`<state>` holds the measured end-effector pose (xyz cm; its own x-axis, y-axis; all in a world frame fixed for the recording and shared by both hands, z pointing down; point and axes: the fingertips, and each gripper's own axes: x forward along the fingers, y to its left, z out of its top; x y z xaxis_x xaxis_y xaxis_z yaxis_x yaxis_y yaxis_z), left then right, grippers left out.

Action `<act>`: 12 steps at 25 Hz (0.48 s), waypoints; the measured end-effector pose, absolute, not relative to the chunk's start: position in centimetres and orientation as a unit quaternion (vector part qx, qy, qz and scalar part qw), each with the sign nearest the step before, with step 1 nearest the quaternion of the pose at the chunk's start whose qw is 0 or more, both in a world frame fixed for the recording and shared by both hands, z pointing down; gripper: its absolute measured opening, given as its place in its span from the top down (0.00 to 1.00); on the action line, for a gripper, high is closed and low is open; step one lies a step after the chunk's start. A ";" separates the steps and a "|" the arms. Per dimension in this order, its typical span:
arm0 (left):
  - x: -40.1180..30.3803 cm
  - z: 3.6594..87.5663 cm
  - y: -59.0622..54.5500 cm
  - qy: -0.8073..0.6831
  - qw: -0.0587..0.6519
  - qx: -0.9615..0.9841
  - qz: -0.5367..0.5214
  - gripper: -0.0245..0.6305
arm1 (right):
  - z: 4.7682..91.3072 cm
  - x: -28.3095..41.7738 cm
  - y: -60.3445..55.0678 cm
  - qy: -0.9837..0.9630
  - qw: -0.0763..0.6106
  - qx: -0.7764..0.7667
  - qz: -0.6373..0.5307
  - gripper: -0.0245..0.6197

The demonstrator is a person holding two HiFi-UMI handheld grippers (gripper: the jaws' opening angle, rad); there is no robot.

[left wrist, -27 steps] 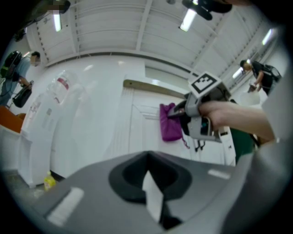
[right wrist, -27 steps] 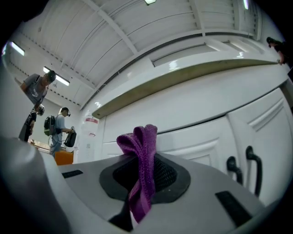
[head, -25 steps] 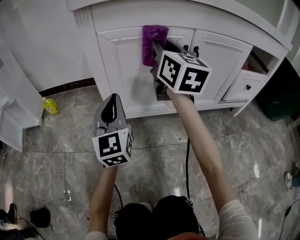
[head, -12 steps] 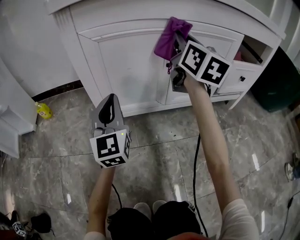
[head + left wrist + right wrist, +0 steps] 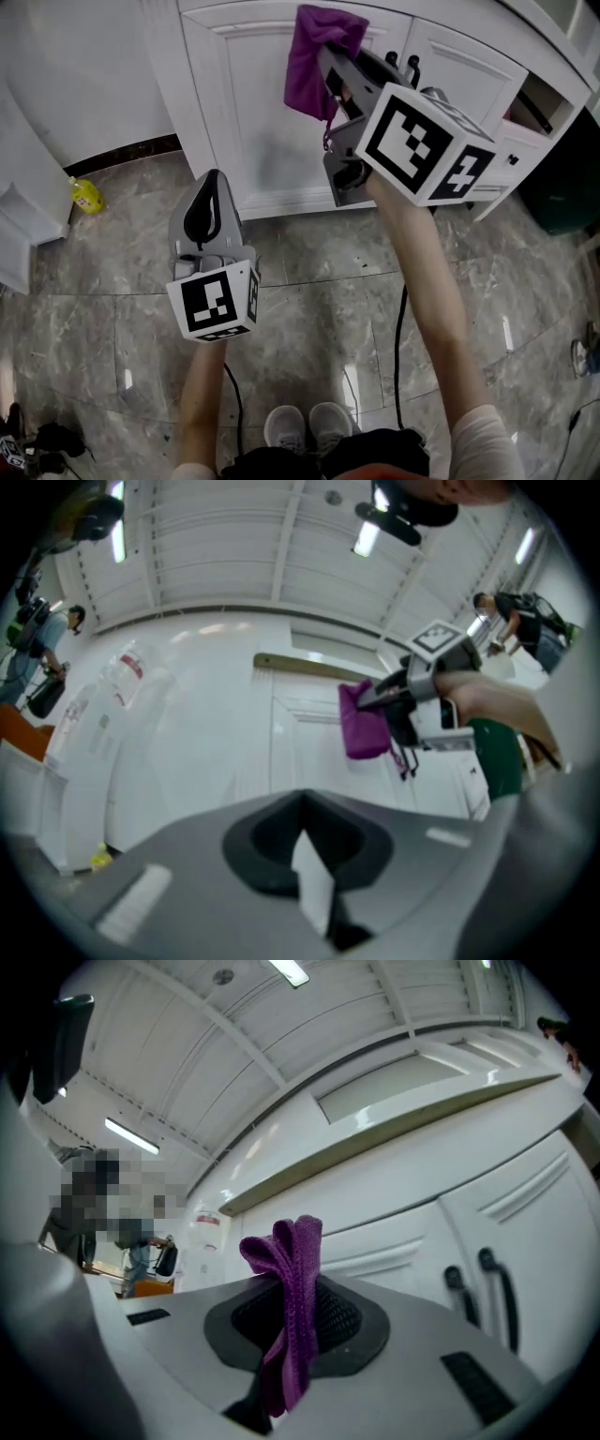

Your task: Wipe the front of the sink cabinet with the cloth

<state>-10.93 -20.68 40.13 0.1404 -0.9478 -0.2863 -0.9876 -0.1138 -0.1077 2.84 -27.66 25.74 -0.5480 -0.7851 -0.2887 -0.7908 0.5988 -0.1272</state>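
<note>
A purple cloth [image 5: 317, 58] is pinched in my right gripper [image 5: 330, 52], which is shut on it and holds it against the upper part of the white sink cabinet's left door [image 5: 248, 112]. In the right gripper view the cloth [image 5: 289, 1312] stands folded between the jaws, with the cabinet front [image 5: 394, 1213] just beyond. My left gripper [image 5: 204, 214] is shut and holds nothing; it hangs lower left, over the floor and short of the cabinet. From the left gripper view, the cloth [image 5: 364, 722] and the right gripper [image 5: 412, 691] show against the cabinet.
Two dark door handles [image 5: 405, 64] sit right of the cloth. At far right a drawer [image 5: 539, 103] stands open. A yellow bottle [image 5: 84, 195] lies on the marble floor [image 5: 309, 309] at left. A black cable [image 5: 398, 328] trails along my right arm.
My right gripper has swept the cloth across the door front, from the centre to the right and now back near the top centre. The left gripper stayed low and shut.
</note>
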 end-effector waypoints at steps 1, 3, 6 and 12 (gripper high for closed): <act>-11.5 40.3 -20.6 0.657 0.140 -0.737 0.075 0.96 | 26.2 0.8 -27.7 0.888 0.154 -0.433 0.007 0.88; -12.6 40.7 -20.7 0.665 0.133 -0.731 0.079 0.96 | 27.2 -3.1 -28.2 0.899 0.141 -0.414 0.002 0.88; -13.8 42.0 -20.6 0.672 0.106 -0.728 0.079 0.96 | 28.6 -7.9 -29.1 0.909 0.129 -0.397 -0.010 0.88; -16.1 43.0 -19.9 0.686 0.099 -0.717 0.073 0.96 | 30.0 -12.4 -29.6 0.912 0.103 -0.396 0.012 0.88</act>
<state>-16.11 -19.92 43.02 0.0480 -0.9697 -0.2397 -0.9984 -0.0391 -0.0415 -12.43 -29.63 30.02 -0.6655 -0.7196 -0.1983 -0.7247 0.6865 -0.0592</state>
